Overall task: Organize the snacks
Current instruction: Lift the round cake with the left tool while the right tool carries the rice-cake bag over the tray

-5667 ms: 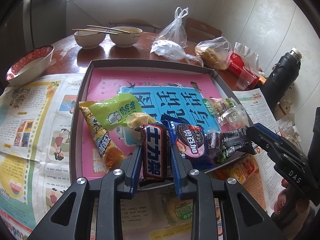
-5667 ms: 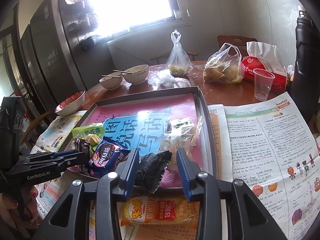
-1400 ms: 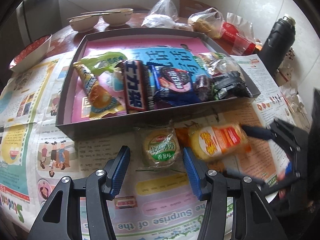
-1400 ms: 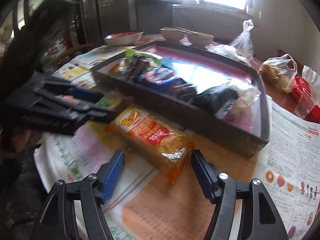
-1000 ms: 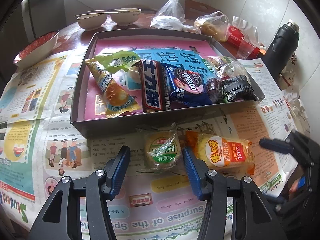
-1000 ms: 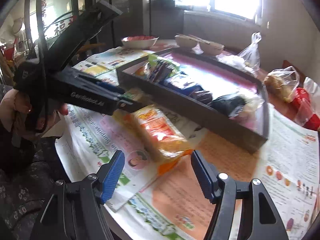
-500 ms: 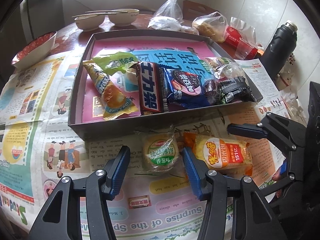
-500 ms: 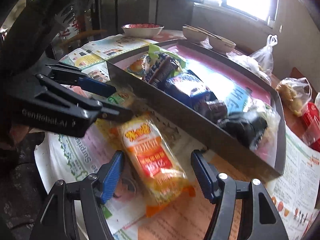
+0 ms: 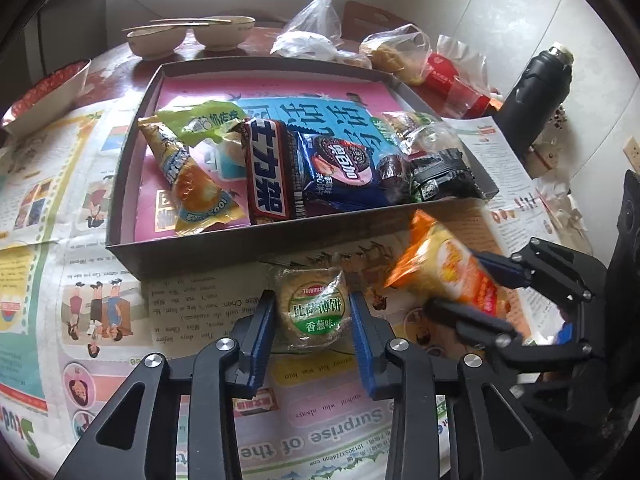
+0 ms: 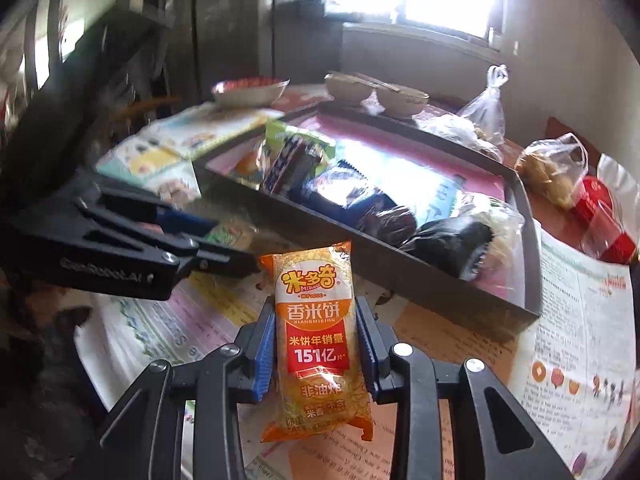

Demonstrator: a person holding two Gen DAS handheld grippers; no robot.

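Both grippers are picking at once, each closing on one of the last two packs outside the tray.

Left gripper [image 9: 312, 312]: jaws have just been closing, pads now against both sides of the round biscuit pack [image 9: 313, 307]. The pack sits on the newspaper [image 9: 192, 320], just in front of the tray's [image 9: 192, 256] near wall.

Right gripper [image 10: 316, 340]: jaws have just been closing and now clamp the orange rice cracker pack [image 10: 316, 340] across its middle. The far end of the pack sticks out past the fingertips, and in the left view it looks tilted up off the paper.

How I'd do it:
- Squeeze gently. Both hold brittle crackers in a soft wrapper, so grip only enough to stop slip.
- Lift straight up until clear of the near wall, then move over it; the wall is close and the wrapper ends can catch.
- The two grippers are near each other, so stagger the moves or keep them apart.
- Drop into bare floor: the back half of the tray is free, the front row is crowded.

Count:
- Grippers: 2
- Packs outside tray: 2, both gripped
- Packs in tray: about 7; the right-hand cluster overlaps, so this is not exact
- Tray: 1
- Bowls behind tray: 2, plus 1 red-patterned bowl at left
- Tied plastic bags: 2 for sure, one clear heap unclear
- Dark flask [image 9: 536, 92]: 1
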